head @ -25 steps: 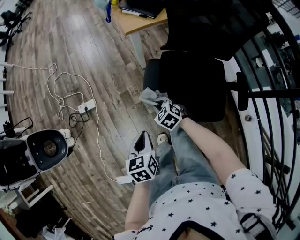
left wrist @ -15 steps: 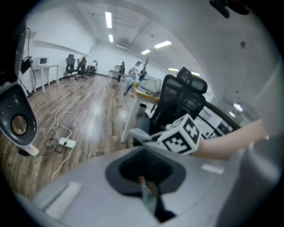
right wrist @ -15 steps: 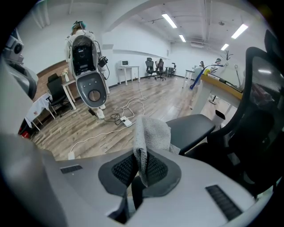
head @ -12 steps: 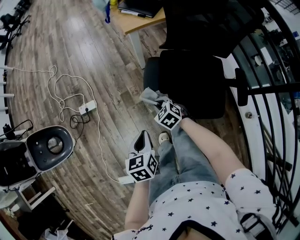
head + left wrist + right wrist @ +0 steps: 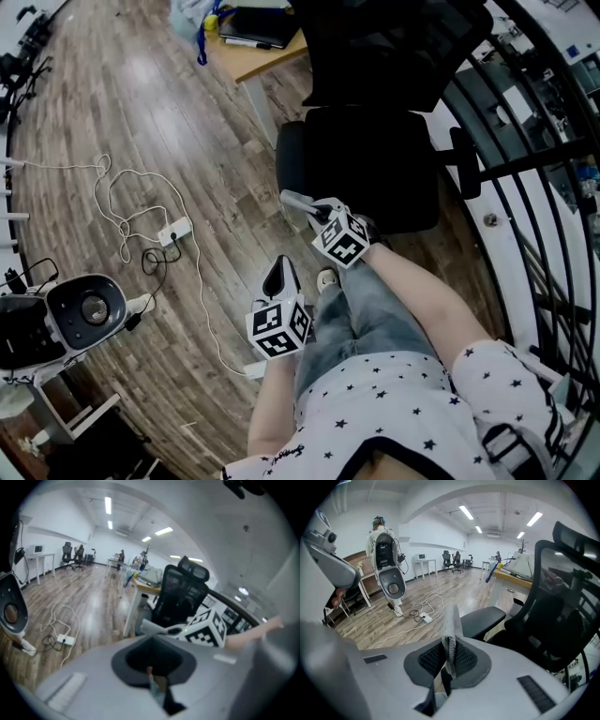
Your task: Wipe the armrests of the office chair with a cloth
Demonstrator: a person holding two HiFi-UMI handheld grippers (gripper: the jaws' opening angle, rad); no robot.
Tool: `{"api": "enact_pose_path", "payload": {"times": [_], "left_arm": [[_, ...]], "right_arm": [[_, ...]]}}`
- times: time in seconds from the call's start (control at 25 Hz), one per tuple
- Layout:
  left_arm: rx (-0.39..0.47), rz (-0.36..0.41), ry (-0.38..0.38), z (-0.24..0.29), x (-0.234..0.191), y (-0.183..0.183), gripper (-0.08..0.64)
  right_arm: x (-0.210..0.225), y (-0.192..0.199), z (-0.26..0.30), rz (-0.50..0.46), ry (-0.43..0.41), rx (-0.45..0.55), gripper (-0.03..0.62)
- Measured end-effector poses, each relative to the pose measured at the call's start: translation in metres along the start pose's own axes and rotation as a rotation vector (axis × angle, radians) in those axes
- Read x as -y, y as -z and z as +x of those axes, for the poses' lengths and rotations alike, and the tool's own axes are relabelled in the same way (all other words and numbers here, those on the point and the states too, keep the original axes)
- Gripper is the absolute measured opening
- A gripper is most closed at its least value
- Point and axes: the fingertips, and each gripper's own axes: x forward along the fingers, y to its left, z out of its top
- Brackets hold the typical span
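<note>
— What is the right gripper (image 5: 319,212) gripping?
— Its jaws are clamping a grey woven cloth (image 5: 451,620), which is standing up out of them just beside the padded armrest (image 5: 483,617) of the black office chair (image 5: 375,159). I cannot tell whether they are touching.
— And the left gripper (image 5: 281,274)?
— Its jaws are pressing together on nothing, hanging over the wooden floor (image 5: 141,112), apart from the chair.
</note>
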Motion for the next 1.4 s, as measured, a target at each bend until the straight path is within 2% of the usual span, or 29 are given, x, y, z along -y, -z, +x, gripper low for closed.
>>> {"api": "enact_pose_path", "payload": {"times": [0.48,0.8,1.0,1.24,1.4], "left_arm": [[0.012,0.082,0.104,-0.006,0.031,-0.015,0.008],[-0.001,0.148,0.204,-0.01,0.058,-0.023,0.008],[-0.009,0.189,0.267,-0.006,0.087,-0.028,0.008],[-0.013,0.241,0.339,0.001,0.121,-0.033,0.008],[-0.017,0.262,0.36,0.011,0.14,-0.033,0.008]], "right_arm": [[0.005,-0.01,-0.098,0.079,0.124,0.126,0.026],[0.005,-0.005,-0.162,0.183,0.231,0.186,0.026],[0.013,0.006,-0.195,0.265,0.289,0.228,0.026],[0.022,0.019,-0.225,0.287,0.342,0.25,0.026],[0.037,0.027,-0.243,0.313,0.378,0.28,0.026]]}}
